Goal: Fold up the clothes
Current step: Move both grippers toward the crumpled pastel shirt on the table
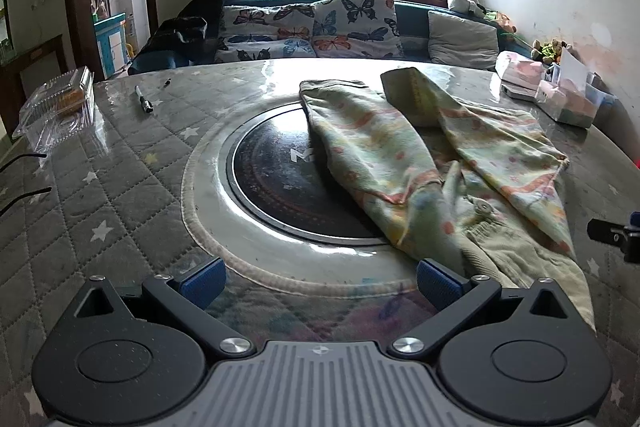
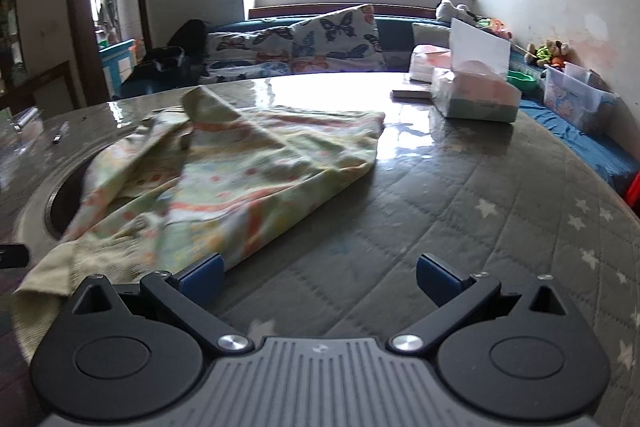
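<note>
So the pale green printed pants (image 1: 432, 163) are lying loosely spread on the quilted round table (image 1: 100, 195), one leg draped over the dark round hotplate (image 1: 280, 171) in the middle. Left gripper (image 1: 318, 281) hovers at the near edge with its fingers spread wide, nothing between them, its right pad just beside the waistband. Right gripper (image 2: 318, 277) is also spread and empty, its left pad right at the cloth's edge, with tissue packs (image 2: 476, 99) well off at the back.

We hold our left gripper (image 1: 318, 281) low and level, its blue-padded fingers (image 1: 202, 281) spread wide apart with nothing between them. Our right gripper (image 2: 318, 277) sits at the same low height, jaws equally wide and empty. In the left wrist view, a dark part of the right gripper shows at the far right edge.
</note>
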`<state>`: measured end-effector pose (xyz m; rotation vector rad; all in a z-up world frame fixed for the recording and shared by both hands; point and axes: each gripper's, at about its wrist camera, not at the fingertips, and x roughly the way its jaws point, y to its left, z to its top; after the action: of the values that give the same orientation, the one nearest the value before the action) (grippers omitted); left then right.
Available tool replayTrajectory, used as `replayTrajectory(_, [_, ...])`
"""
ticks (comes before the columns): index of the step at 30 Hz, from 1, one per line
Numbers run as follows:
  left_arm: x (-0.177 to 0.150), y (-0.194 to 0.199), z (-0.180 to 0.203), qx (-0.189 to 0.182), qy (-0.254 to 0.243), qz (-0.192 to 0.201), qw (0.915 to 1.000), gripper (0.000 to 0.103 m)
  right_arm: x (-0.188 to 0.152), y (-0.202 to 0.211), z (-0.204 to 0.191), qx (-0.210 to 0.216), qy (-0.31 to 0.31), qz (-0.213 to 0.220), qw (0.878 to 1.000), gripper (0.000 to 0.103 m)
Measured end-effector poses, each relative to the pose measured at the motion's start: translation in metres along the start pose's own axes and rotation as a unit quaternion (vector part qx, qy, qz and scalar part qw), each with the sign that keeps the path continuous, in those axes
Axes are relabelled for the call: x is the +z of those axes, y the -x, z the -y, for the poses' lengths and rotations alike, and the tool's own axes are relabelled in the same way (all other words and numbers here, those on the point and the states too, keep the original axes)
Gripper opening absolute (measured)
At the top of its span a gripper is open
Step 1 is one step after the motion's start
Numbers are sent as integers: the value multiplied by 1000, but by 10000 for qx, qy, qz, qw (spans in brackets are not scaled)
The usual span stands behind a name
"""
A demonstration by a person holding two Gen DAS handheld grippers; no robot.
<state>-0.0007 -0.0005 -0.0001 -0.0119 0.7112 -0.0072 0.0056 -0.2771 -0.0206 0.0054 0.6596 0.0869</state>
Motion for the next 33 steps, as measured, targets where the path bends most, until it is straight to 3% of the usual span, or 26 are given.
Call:
replayTrajectory(5, [-8, 6, 8, -43, -31, -12, 10000, 103, -5, 2, -18, -110, 192, -14, 9998, 103])
replayTrajectory(8, [-13, 10, 12, -68, -50, -29, 10000, 103, -11, -2, -15, 172, 83, -84, 9998, 103])
replayTrajectory(14, [-17, 14, 18, -106, -66, -139, 9998, 103, -23, 22, -18, 244, 139, 165, 9995, 103])
replayTrajectory(33, [-28, 24, 32, -80, -255, -186, 9995, 103, -31, 36, -31, 414, 111, -46, 9991, 103])
